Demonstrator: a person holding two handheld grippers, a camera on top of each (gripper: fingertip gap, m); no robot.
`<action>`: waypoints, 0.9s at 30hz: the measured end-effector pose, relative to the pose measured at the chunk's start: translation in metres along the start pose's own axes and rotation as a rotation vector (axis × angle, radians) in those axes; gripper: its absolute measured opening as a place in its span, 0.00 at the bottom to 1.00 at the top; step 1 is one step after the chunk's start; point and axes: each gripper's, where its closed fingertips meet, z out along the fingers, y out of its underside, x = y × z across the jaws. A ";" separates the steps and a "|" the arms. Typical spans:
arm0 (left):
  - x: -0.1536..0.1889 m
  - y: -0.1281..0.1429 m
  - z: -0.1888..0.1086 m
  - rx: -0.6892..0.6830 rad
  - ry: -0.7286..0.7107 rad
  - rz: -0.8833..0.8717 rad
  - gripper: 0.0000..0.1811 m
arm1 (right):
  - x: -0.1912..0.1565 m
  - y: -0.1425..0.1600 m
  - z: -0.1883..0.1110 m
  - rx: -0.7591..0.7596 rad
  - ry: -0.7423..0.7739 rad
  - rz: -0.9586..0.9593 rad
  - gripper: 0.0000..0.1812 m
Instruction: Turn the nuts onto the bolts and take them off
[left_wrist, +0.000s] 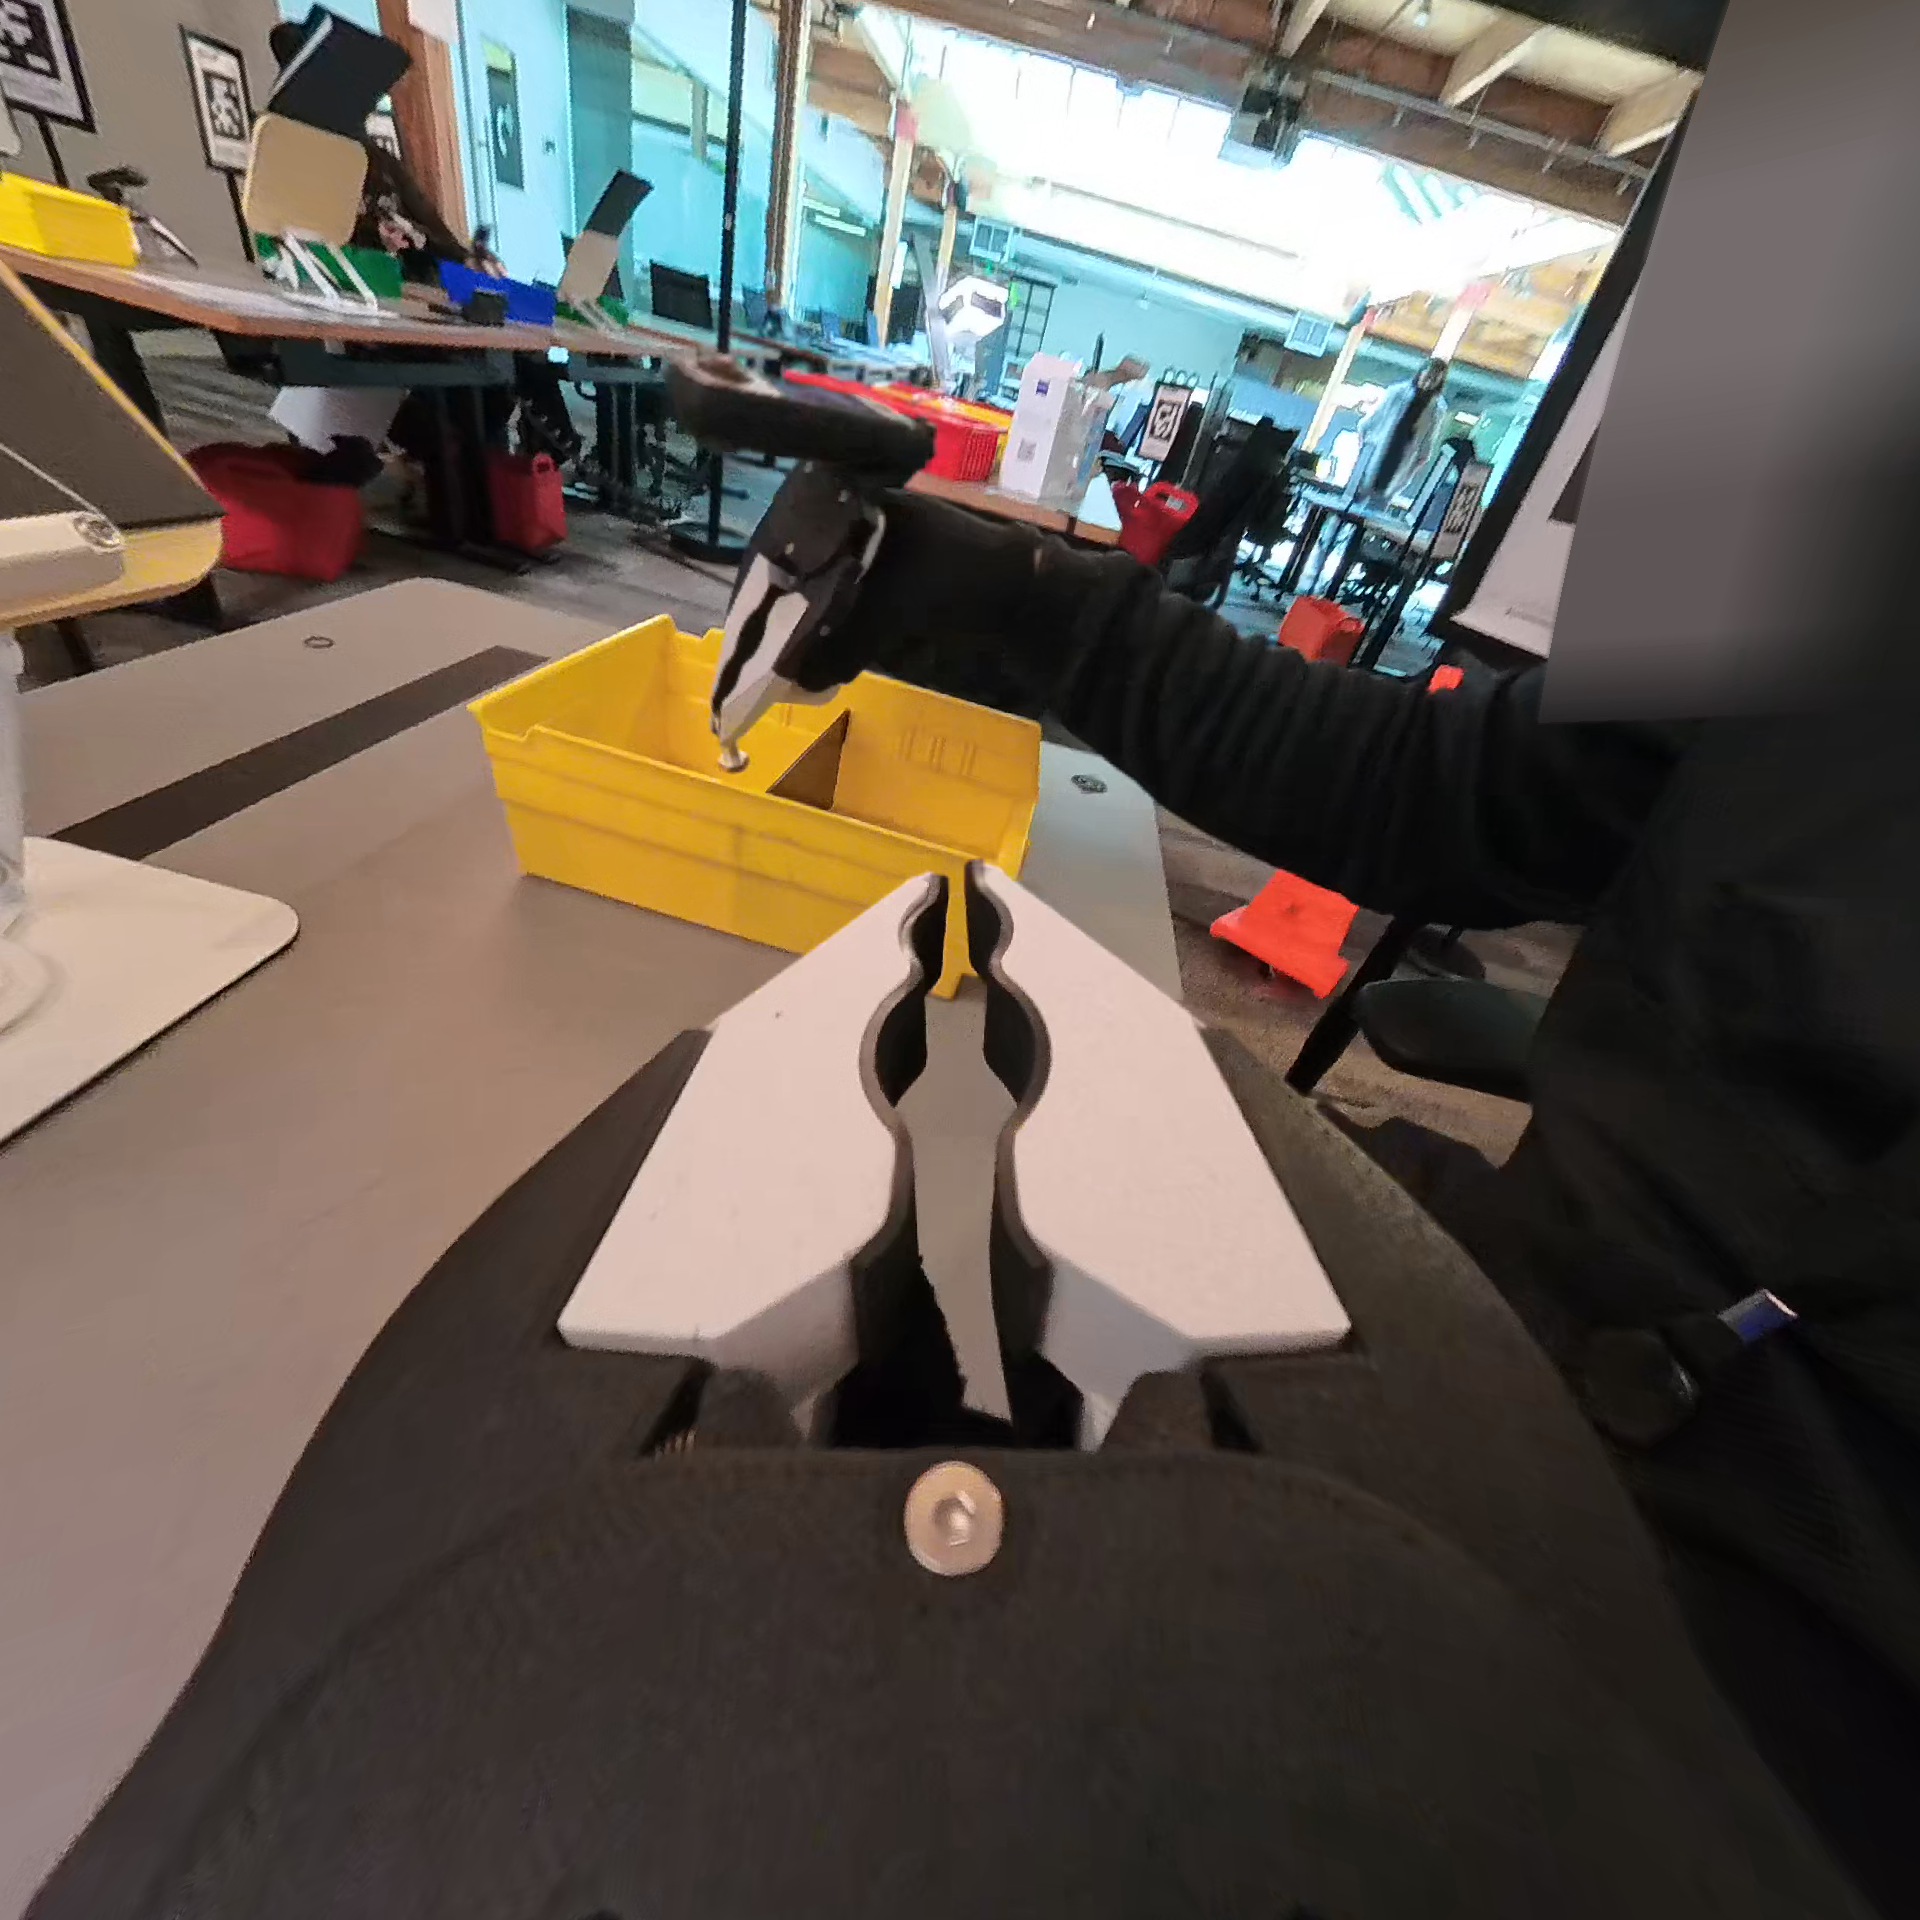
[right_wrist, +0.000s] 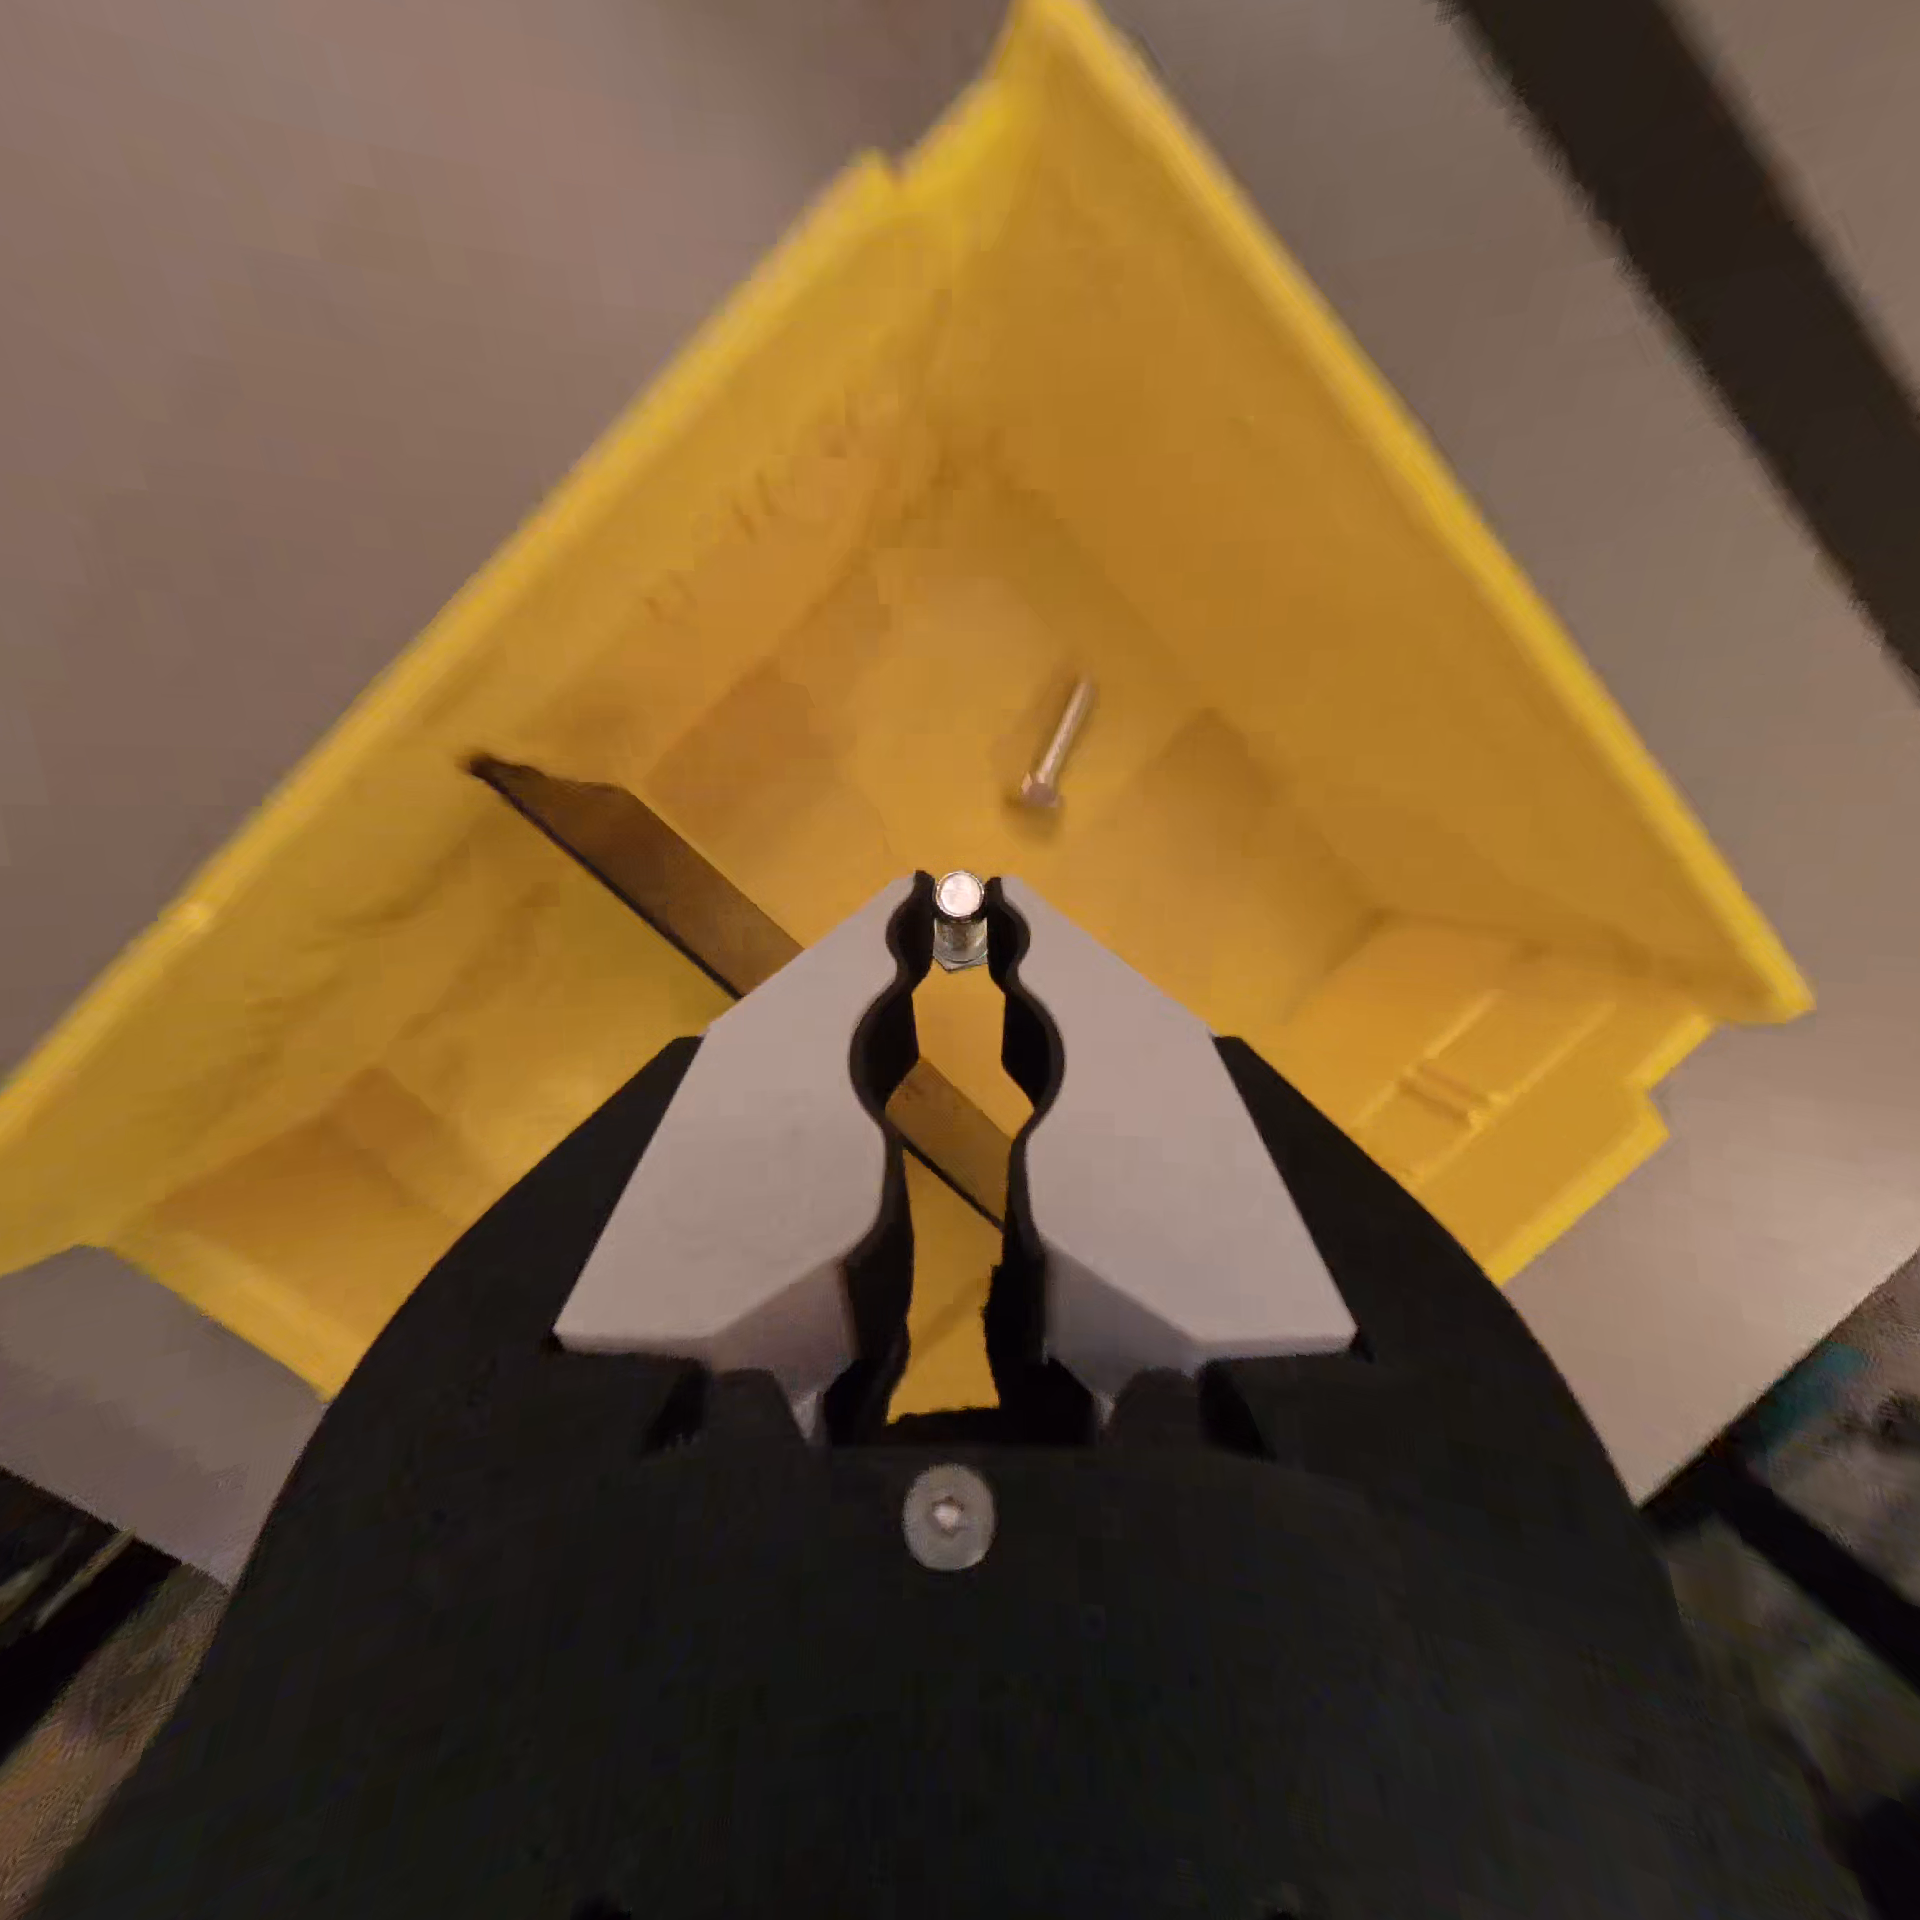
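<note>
Right gripper (right_wrist: 958, 896) pinches bolt (right_wrist: 958, 914) over yellow bin (right_wrist: 1299, 436).

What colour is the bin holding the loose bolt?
Yellow bin, clearest in the right wrist view; loose bolt lies inside.

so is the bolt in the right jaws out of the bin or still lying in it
Out of it. The bolt is pinched at the tips of the right gripper, above the yellow bin; a second bolt lies on the bin floor.
</note>
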 end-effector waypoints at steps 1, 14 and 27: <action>-0.001 0.002 0.001 -0.012 -0.008 0.004 0.01 | 0.005 0.009 0.010 -0.069 0.006 0.000 0.04; -0.036 0.005 -0.027 -0.147 -0.169 0.081 0.05 | 0.020 -0.023 0.012 -0.101 0.137 -0.041 0.15; -0.129 0.064 -0.205 -0.762 -0.746 0.044 0.15 | -0.151 -0.074 -0.056 0.237 -0.114 -0.275 0.11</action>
